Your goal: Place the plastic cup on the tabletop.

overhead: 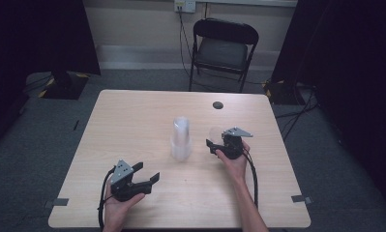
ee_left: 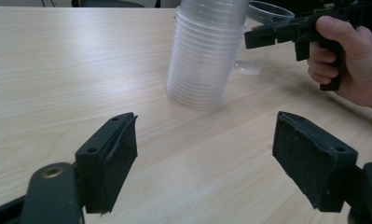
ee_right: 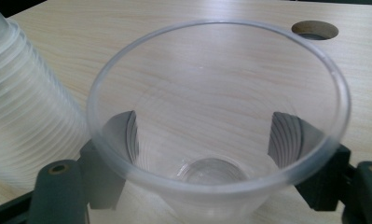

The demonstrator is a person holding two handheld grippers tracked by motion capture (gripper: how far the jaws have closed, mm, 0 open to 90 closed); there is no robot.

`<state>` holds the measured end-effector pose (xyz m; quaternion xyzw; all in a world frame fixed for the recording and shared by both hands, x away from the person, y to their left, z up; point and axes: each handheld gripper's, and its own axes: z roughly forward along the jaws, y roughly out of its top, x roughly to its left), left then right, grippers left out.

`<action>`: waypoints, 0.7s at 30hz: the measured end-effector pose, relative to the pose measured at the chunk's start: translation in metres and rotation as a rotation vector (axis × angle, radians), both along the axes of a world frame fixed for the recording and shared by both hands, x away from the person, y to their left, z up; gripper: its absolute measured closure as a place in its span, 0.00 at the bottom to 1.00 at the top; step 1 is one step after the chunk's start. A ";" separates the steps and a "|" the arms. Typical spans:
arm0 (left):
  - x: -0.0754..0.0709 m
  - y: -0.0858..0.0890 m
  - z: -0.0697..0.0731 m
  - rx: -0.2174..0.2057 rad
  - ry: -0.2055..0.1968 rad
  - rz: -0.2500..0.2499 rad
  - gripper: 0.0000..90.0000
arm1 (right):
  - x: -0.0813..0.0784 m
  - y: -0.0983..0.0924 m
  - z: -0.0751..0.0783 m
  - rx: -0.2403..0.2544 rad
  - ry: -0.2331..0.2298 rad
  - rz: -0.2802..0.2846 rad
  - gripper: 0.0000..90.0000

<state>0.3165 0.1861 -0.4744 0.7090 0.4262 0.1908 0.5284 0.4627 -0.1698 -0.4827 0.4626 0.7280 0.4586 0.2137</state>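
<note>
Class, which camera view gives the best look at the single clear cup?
The right gripper view: the single cup sits upright between the right tongs, rim and base visible. The high view shows a faint shape; the left gripper view shows it partly behind the cup stack.

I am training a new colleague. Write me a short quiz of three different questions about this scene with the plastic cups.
1. True or false: the single clear cup stands upright between the jaws of the right gripper.
2. What stands mouth down at the middle of the table?
3. The left gripper is: A open, holding nothing; B shut on a cup.

Key: 1 true; 2 the stack of clear cups; 3 A.
</note>
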 end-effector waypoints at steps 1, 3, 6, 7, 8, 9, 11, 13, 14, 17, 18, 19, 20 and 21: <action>0.000 0.000 0.000 0.000 -0.001 -0.001 0.24 | -0.001 0.000 0.000 -0.001 0.000 -0.005 0.24; 0.000 0.000 0.000 0.000 0.001 -0.002 0.24 | -0.001 -0.002 0.000 -0.005 0.007 -0.013 0.22; 0.000 0.001 0.000 0.007 0.009 0.005 0.24 | -0.004 -0.004 -0.003 0.002 0.027 -0.024 0.18; 0.000 0.002 -0.001 0.015 0.012 0.007 0.24 | -0.005 -0.003 -0.003 -0.001 0.035 -0.023 0.17; 0.000 0.003 -0.002 0.013 0.011 0.008 0.24 | -0.007 -0.002 -0.003 -0.010 0.036 -0.020 0.16; 0.000 0.003 -0.002 0.006 0.014 0.011 0.24 | -0.010 -0.001 -0.002 -0.024 0.022 -0.028 0.17; 0.000 0.004 -0.002 0.011 0.013 0.016 0.24 | -0.013 0.000 -0.002 -0.020 0.019 -0.032 0.17; 0.000 0.006 -0.002 0.009 0.021 0.017 0.23 | -0.014 -0.001 -0.002 -0.023 0.018 -0.036 0.17; 0.000 0.006 -0.002 0.011 0.020 0.019 0.22 | -0.015 -0.001 -0.003 -0.025 0.016 -0.042 0.17; 0.001 0.007 -0.001 0.009 0.033 0.020 0.21 | -0.018 -0.005 -0.004 -0.027 0.021 -0.057 0.18; 0.002 0.007 -0.001 0.009 0.038 0.020 0.19 | -0.019 -0.007 -0.003 -0.024 0.017 -0.057 0.18; 0.002 0.006 -0.001 0.009 0.039 0.019 0.18 | -0.021 -0.008 -0.002 -0.017 0.018 -0.062 0.18; 0.002 0.006 -0.001 0.006 0.038 0.020 0.18 | -0.022 -0.009 -0.001 -0.012 0.018 -0.063 0.18; 0.002 0.006 -0.001 0.006 0.039 0.017 0.18 | -0.024 -0.010 -0.001 -0.008 0.020 -0.067 0.18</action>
